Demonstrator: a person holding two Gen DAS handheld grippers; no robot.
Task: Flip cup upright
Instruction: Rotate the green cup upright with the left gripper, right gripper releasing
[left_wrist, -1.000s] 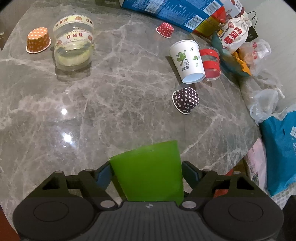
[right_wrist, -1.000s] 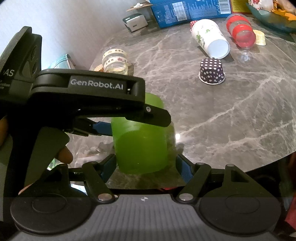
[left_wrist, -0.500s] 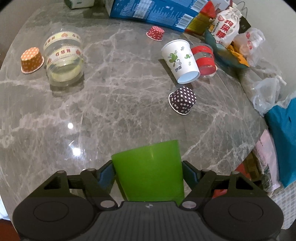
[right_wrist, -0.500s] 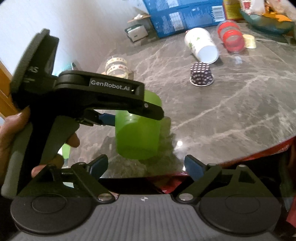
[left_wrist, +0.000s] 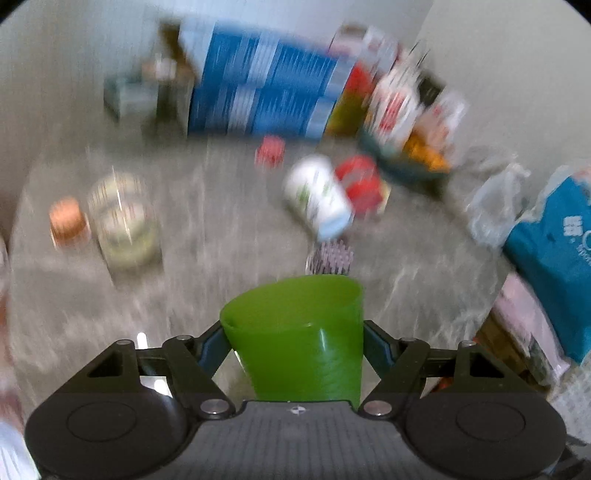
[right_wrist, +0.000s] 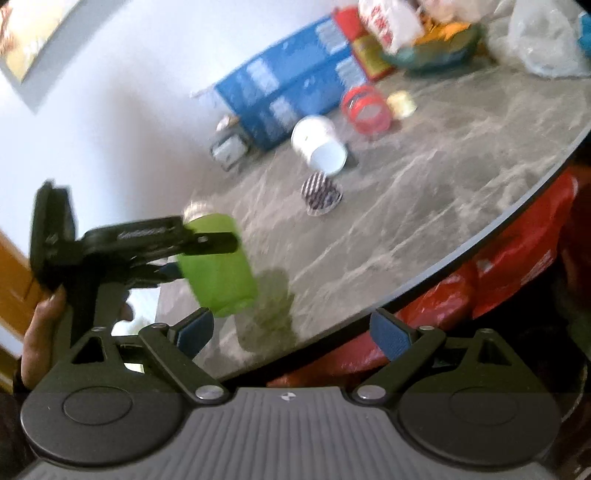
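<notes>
My left gripper (left_wrist: 293, 343) is shut on a green plastic cup (left_wrist: 299, 339), held in the air above the grey marble table (left_wrist: 221, 258). In the left wrist view the cup's open rim points away from the camera and slightly up. The right wrist view shows the same cup (right_wrist: 218, 266) tilted in the left gripper (right_wrist: 199, 254), above the table's near-left edge. My right gripper (right_wrist: 291, 332) is open and empty, back from the table edge. Both views are blurred by motion.
On the table lie a white paper cup on its side (left_wrist: 317, 199), a red-lidded jar (left_wrist: 360, 184), a dark dotted cupcake liner (left_wrist: 330, 256), a clear taped jar (left_wrist: 123, 225) and an orange liner (left_wrist: 68, 223). A blue box (left_wrist: 266, 107) and bags stand at the back.
The left gripper has lifted and tilted the green cup so its open rim now shows. The right gripper has opened wide and pulled back off the table edge.
</notes>
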